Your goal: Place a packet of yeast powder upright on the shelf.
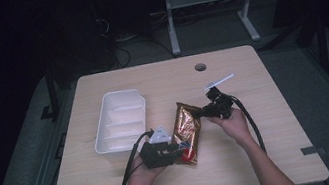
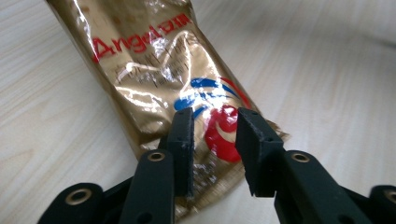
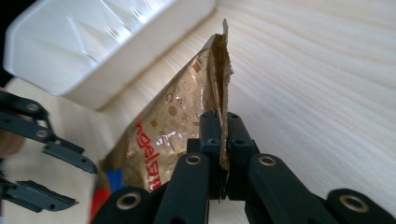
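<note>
A gold foil snack packet [image 1: 186,129] with red lettering lies near the middle of the wooden table. My right gripper [image 1: 201,111] is shut on the packet's far sealed edge. In the right gripper view the jaws [image 3: 219,121] pinch that seam, and the packet [image 3: 177,116] stands raised at that end. My left gripper [image 1: 182,151] is at the packet's near end. In the left gripper view its jaws [image 2: 215,119] stand apart above the packet [image 2: 159,79], over the red and blue logo, without pressing on it. The left gripper [image 3: 81,184] also appears open in the right gripper view.
A white divided plastic tray [image 1: 102,128] sits just left of the packet, close to the left gripper; it also shows in the right gripper view [image 3: 70,70]. A round cable hole [image 1: 200,67] is at the table's far edge. Bare tabletop [image 1: 273,150] lies to the right.
</note>
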A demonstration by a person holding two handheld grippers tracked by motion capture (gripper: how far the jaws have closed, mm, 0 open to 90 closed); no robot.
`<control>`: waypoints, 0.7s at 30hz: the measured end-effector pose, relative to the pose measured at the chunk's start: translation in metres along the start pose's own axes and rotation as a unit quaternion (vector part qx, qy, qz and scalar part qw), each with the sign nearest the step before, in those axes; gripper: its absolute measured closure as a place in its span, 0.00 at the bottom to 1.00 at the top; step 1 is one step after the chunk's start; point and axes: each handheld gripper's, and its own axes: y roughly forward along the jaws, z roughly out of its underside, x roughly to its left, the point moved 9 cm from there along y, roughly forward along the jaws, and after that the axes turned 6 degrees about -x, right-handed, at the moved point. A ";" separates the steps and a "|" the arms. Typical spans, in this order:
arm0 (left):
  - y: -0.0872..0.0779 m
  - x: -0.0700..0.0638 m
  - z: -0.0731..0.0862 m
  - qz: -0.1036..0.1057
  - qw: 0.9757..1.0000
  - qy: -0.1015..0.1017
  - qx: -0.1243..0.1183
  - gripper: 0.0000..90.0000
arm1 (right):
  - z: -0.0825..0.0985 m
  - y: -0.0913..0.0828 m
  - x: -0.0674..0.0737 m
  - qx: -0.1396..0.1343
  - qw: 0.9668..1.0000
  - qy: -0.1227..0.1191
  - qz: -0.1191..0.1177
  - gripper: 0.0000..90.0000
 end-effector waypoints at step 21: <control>-0.022 -0.014 0.012 0.011 0.999 0.018 -0.034 0.60 | -0.041 -0.045 0.036 -0.055 0.997 -0.054 -0.028 0.99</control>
